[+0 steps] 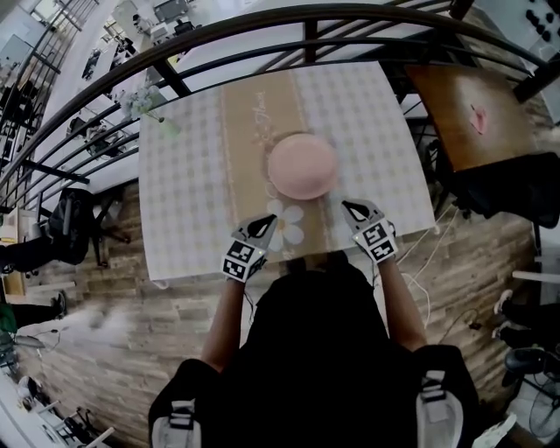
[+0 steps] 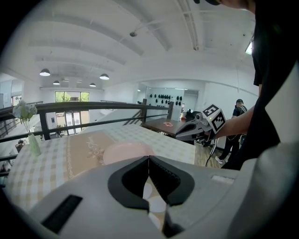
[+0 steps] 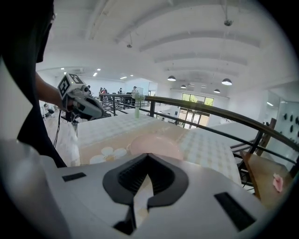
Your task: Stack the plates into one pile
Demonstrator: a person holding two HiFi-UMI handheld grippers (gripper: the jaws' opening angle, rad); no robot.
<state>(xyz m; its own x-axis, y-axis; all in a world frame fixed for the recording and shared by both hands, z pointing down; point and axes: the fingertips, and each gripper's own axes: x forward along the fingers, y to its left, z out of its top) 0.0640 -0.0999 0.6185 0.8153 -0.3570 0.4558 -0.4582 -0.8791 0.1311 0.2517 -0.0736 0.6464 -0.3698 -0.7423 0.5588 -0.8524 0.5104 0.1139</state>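
Pink round plates [image 1: 302, 164] sit as one pile mid-table on the beige floral runner [image 1: 262, 114] of the checked tablecloth-covered table [image 1: 192, 192]. How many are in the pile can't be told; only one pink disc outline shows. No other loose plate is visible on the table, so stacking looks done, judging from this layout. The pile sits centred and well in from every edge, likely so it's stable and reachable from both sides.

The left hand-held white gripper [image 1: 268, 220] has its jaws clenched together with nothing between them; its own view shows the dark pads meeting with only tablecloth behind. The right hand-held white gripper [image 1: 347, 206] is the same: jaws pressed closed, empty. Both hover just over the near table edge, apart from the pile, one each side of it, tips angled down and inward toward the plates. Neither touches the pile. The marker cubes face up to the head camera and the forearms run back to the person's torso with elbows bent, a symmetrical pose. That reads as a rest pose, not a reach.

A small glass vase with pale flowers [image 1: 144, 101] stands at the far left corner, well apart from the pile. A dark metal railing [image 1: 262, 26] curves beyond the table.
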